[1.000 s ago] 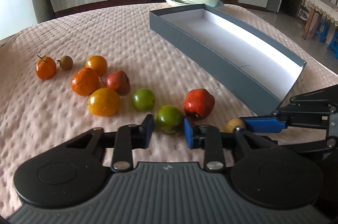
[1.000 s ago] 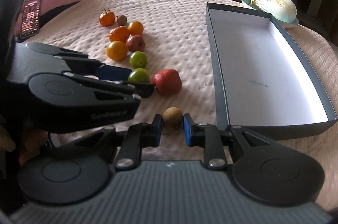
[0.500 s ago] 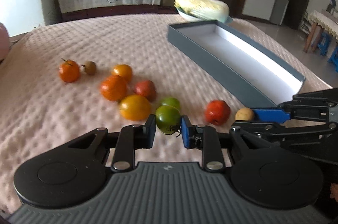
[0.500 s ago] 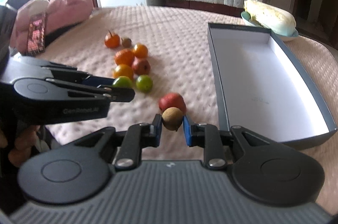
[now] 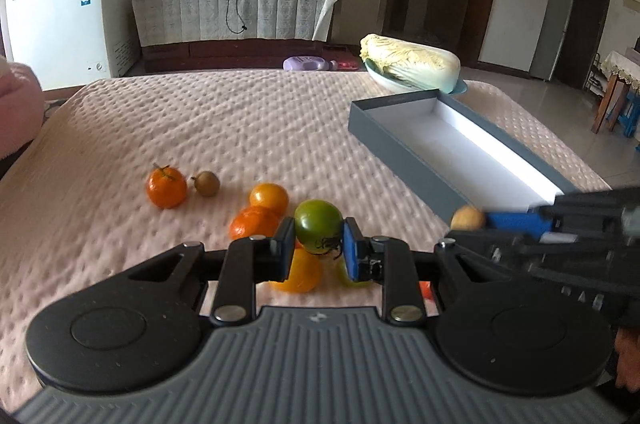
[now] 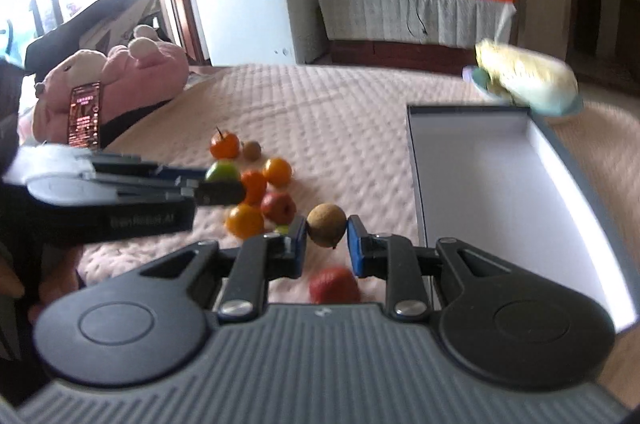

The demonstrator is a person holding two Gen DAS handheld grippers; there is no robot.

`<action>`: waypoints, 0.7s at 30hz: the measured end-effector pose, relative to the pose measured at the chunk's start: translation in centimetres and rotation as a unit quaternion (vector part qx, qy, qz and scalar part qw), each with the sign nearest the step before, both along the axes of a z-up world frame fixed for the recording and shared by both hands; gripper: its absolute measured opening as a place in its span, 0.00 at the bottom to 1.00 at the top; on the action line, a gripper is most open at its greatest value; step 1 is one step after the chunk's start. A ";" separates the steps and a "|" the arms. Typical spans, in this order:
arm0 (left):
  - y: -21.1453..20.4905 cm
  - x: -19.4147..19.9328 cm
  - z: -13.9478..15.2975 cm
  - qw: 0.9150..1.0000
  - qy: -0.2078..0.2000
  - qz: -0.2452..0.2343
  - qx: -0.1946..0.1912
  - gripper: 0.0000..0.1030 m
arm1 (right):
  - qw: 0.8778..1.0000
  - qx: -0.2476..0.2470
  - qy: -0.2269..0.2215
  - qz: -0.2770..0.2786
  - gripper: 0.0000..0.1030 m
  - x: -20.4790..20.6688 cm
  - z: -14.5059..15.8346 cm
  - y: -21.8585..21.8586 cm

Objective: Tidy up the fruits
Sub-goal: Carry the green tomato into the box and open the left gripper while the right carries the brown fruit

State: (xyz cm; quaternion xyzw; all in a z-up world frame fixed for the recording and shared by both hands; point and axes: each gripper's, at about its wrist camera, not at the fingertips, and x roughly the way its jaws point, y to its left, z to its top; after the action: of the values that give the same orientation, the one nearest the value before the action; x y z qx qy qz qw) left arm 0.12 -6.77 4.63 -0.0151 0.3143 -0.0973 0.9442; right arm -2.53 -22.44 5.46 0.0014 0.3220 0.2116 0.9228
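Both grippers have lifted their fruit off the bed: left gripper point(image 5: 318, 248) jaws clamp the green fruit point(image 5: 318, 232), right gripper point(image 6: 327, 246) jaws clamp the brown fruit point(image 6: 326, 224). Transfer to the box point(image 6: 500, 191) is judged next.

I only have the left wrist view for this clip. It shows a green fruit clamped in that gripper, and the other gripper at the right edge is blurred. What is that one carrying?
Observer: The right gripper is shut on a small brown fruit, held above the blanket.
Reviewer: Is there anything in the grey box yet?
Observer: No. The right wrist view looks straight into the grey box, and its white floor is bare.
Reviewer: Anything at the left end of the bed that I can't see?
Observer: A pink plush toy lies there with a lit phone propped against it.
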 end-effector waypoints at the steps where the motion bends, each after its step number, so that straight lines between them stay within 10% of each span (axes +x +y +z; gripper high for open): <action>1: -0.2 0.2 0.1 1.000 0.000 0.001 -0.002 0.29 | 1.000 0.002 -0.007 0.002 0.24 -0.1 0.3 -0.1; 21: -7.0 4.9 2.0 0.999 -0.023 -0.033 -0.006 0.29 | 0.994 0.022 -0.036 -0.100 0.24 0.2 1.4 -7.2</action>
State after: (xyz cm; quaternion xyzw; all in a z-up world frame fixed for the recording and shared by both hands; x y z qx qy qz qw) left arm 4.99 -13.78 6.61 -0.0082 0.2919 -0.1309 0.9474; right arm -2.37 -29.69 6.89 0.0465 0.2820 0.1252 0.9501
